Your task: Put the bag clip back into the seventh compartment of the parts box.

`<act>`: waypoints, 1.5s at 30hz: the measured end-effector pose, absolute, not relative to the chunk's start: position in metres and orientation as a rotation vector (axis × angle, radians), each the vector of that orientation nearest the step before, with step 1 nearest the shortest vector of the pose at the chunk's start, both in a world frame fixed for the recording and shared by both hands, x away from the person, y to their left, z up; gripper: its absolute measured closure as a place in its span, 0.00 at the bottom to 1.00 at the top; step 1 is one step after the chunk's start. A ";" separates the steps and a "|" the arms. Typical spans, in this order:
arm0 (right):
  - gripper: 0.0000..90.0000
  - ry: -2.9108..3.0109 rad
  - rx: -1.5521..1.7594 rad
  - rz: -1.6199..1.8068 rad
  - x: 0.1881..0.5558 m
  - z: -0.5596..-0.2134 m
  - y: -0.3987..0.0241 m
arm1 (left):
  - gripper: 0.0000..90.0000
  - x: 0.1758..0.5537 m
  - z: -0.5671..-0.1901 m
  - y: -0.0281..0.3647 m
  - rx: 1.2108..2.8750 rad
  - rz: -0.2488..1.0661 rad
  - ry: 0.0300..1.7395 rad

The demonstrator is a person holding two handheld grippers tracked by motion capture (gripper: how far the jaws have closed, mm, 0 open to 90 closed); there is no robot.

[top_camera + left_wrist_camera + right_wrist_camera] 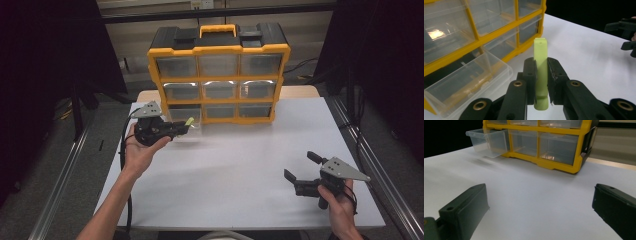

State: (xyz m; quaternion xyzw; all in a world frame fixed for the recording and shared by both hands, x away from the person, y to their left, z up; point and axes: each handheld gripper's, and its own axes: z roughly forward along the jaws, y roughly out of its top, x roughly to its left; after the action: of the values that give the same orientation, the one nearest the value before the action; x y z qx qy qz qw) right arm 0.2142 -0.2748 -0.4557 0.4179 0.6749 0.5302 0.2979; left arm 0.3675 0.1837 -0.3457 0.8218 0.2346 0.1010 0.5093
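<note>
Lime-green piece (541, 72), yellow-and-black organizer (218, 70), white table (240, 165).

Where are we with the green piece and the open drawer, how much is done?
Done: the bottom-left drawer of the yellow organizer is pulled out, and the left gripper is shut on the green piece. In hand: the piece is held near the drawer, not inside it. Whether it came out of the drawer or is going in, I cannot tell. Left: set the piece down and close the drawer. The right gripper rests open, apart.
</note>
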 end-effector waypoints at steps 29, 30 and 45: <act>0.00 1.801 1.090 1.424 0.213 -0.455 -0.277 | 0.87 0.411 -0.321 0.196 2.015 0.264 0.662; 0.00 1.801 1.089 1.423 0.213 -0.455 -0.277 | 0.87 0.413 -0.319 0.197 2.029 0.265 0.652; 0.00 1.802 1.093 1.420 0.213 -0.455 -0.277 | 0.87 0.434 -0.315 0.190 2.098 0.240 0.675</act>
State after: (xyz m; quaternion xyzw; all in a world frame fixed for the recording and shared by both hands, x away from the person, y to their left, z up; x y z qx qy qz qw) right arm 0.2133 -0.2766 -0.4555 0.4107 0.6775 0.5338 0.2957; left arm 0.4338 0.1905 -0.3154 0.8469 0.2726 0.0971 0.4462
